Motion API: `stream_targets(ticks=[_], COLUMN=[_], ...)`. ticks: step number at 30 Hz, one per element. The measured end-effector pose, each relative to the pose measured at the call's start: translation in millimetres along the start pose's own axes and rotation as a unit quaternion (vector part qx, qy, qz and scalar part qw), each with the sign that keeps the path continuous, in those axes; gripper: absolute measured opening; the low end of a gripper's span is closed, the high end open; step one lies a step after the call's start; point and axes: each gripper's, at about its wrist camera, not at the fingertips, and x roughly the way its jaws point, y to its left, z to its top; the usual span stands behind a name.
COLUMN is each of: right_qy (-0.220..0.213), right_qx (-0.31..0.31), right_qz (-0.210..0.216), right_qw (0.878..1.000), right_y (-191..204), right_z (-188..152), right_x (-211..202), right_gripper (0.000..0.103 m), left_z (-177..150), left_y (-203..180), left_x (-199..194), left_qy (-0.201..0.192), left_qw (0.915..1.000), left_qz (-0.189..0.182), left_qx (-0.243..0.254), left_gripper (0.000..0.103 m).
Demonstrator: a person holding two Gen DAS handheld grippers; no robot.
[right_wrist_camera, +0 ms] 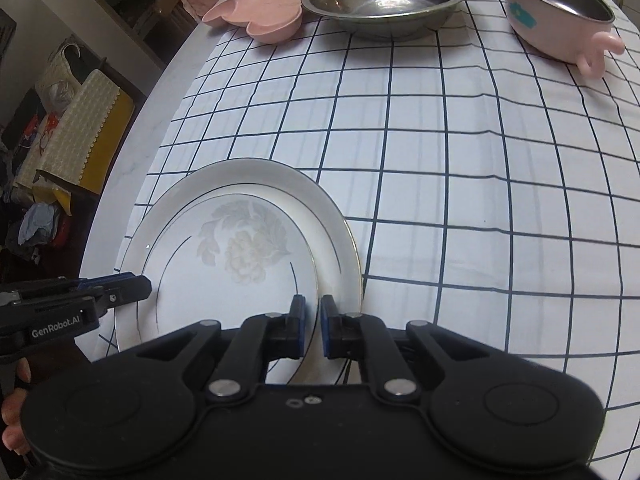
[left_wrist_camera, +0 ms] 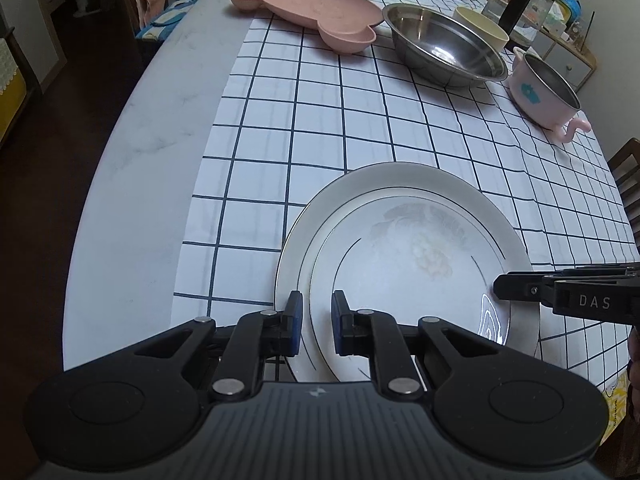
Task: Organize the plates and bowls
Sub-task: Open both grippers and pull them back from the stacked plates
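Pink divided plate (left_wrist_camera: 308, 10) far left at the cloth's edge; steel bowl (left_wrist_camera: 446, 50) beside it, cream bowl (left_wrist_camera: 482, 26) just behind, pink handled pot (left_wrist_camera: 544, 92) farthest right. Near edge of checked tablecloth (left_wrist_camera: 320, 128): white floral plate (left_wrist_camera: 400, 264) stacked on a larger white plate (left_wrist_camera: 292, 256). Left gripper (left_wrist_camera: 316, 320) clamped narrowly on the plates' left rim. Right gripper (right_wrist_camera: 311, 326) clenched on the right rim.
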Motion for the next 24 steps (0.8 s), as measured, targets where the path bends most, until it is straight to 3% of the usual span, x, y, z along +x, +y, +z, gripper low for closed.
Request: stream_targets(ticks=[11,16,24], right_qy=[-0.043,-0.066,-0.106], right_qx=[-0.043,-0.051,-0.072], right_qz=[-0.018,-0.02,-0.026], right_qw=[0.998,0.996,0.991], right_y=[18.0,27.9,50.0], right_z=[-2.1,-1.6,3.6], right_x=[-28.8,-45.5,-70.1], right_gripper=[0.034,0.037,0.051], left_z=[4.9,9.1,19.0], left_y=[-7.2,-12.5,-18.7], left_x=[-29.0,-42.8,-62.7], left_qy=[-0.045,-0.066,-0.096], left_qw=[0.9988,0.9972,0.994], left_qz=[-0.01,-0.013,-0.019], left_qx=[0.015,0.031,0.049], left_gripper=[0.014,0.014,0.015])
